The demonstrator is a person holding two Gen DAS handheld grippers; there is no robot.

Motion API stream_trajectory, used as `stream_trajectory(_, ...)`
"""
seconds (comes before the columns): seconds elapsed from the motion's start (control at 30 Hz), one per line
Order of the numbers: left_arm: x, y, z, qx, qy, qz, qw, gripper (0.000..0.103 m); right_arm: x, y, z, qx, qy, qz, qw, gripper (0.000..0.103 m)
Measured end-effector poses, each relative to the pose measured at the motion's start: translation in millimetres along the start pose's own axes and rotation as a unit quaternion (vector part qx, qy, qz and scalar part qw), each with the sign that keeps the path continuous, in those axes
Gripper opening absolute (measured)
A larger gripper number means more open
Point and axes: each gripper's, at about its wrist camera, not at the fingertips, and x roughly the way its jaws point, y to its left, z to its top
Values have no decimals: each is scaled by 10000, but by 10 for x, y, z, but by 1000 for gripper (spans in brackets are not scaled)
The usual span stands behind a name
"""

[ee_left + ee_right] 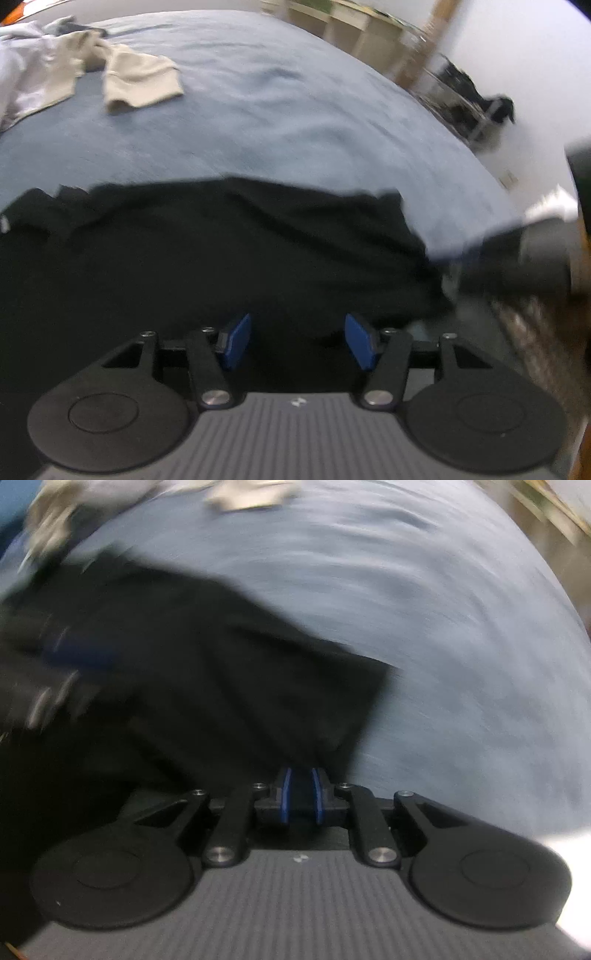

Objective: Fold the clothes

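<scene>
Black garment (229, 251) lies spread on the blue bed (280, 122), at 6 o'clock in both views. Left tool (297, 341) hovers above it, jaws wide, empty. Right tool (302, 794) is narrow, just opening, cloth edge between its pads. Judged step: releasing a fold; next, regrip an edge

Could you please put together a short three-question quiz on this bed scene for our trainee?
1. True or false: the left claw is open.
2. The bed cover is: A blue, B red, C green?
3. What colour is the crumpled garment lying beyond the black garment?
Key: 1 true; 2 A; 3 beige.
</scene>
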Motion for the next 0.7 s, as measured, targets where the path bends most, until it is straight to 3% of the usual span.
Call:
stream_trajectory(0.07,23,-74,-46,136,-20,28,9999,58,-49,-155,75,180,5,-645,9978,12)
stream_trajectory(0.13,35,-138,-81,261,-71,60,9996,59,-113,-306,189,702,-268,-364,9965,16)
stream_trajectory(0.2,40,-168,-104,296,-102,98,9995,59,-136,-451,300,1286,-501,87,9904,30)
stream_trajectory(0.23,35,-174,-111,293,-129,116,9994,59,-85,-513,354,1584,-564,324,9852,51)
stream_trajectory(0.27,26,-181,-118,290,-166,116,9994,59,-18,-550,390,1761,-617,453,9814,64)
stream_trajectory(0.33,30,-202,-121,285,-202,71,9994,59,169,-618,440,2012,-561,641,9758,64)
stream_trajectory(0.4,50,-221,-141,314,-174,108,9993,59,308,-653,432,2268,-469,955,9681,52)
stream_trajectory(0.43,57,-234,-159,335,-160,124,9992,60,338,-647,428,2286,-426,937,9681,20)
stream_trajectory(0.47,62,-239,-173,348,-157,129,9992,60,368,-640,431,2274,-374,858,9693,5)
stream_trajectory(0.7,47,-276,-249,458,-195,161,9986,62,433,-560,597,1875,-791,371,9784,3)
